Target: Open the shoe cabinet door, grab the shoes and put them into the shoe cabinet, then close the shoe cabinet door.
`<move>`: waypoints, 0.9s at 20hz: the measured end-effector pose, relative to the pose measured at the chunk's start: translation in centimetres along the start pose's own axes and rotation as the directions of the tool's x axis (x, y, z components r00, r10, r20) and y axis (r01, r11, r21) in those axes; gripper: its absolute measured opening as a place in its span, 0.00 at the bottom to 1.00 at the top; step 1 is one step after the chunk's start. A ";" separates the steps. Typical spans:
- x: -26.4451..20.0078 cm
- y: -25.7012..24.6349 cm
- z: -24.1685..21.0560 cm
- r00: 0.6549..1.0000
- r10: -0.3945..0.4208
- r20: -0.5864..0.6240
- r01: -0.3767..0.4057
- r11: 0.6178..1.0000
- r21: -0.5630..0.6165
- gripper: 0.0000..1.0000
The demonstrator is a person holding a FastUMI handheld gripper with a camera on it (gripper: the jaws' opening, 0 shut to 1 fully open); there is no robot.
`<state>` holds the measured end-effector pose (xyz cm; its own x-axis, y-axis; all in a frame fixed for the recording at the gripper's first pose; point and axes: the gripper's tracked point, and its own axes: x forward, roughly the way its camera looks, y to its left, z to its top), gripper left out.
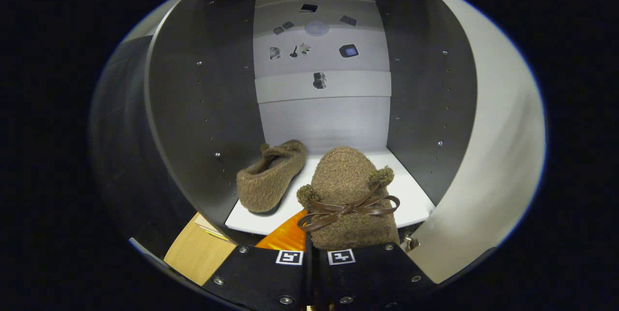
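Observation:
A brown fuzzy shoe point(349, 195) with a brown bow and two pompoms hangs just ahead of my fingers, toe pointing into the shoe cabinet. My gripper point(314, 255) is shut on the shoe's heel edge. The other brown shoe point(271, 180) lies on the cabinet's white shelf point(411, 195), on the left, beside the dark left wall. The cabinet door point(493, 156) stands swung open on the right.
The cabinet's dark side walls point(203, 108) close in on both sides, with a white back panel point(324, 122) beyond. An orange surface point(287, 238) and a wooden piece point(198, 253) lie below the shelf's front edge. Small dark objects dot the panel higher up.

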<state>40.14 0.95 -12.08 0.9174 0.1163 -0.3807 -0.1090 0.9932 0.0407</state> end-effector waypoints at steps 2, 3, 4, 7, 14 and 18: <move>2.3 -0.5 1.6 1.000 0.002 -0.014 -0.002 1.000 -0.022 0.05; 3.7 -0.6 2.4 1.000 0.005 -0.024 -0.005 1.000 -0.022 0.05; 5.3 -0.6 3.3 1.000 0.007 -0.023 -0.008 1.000 -0.019 0.05; 9.2 -1.1 4.1 0.998 0.009 -0.057 -0.010 1.000 -0.021 0.05; 15.0 -2.5 2.1 0.990 -0.032 -0.135 0.026 0.999 -0.045 0.06; 15.2 -3.1 2.0 0.988 -0.049 -0.146 0.048 0.999 -0.016 0.13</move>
<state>55.24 -0.35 -16.14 0.8556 0.0653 -0.5134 -0.0714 0.9974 0.0079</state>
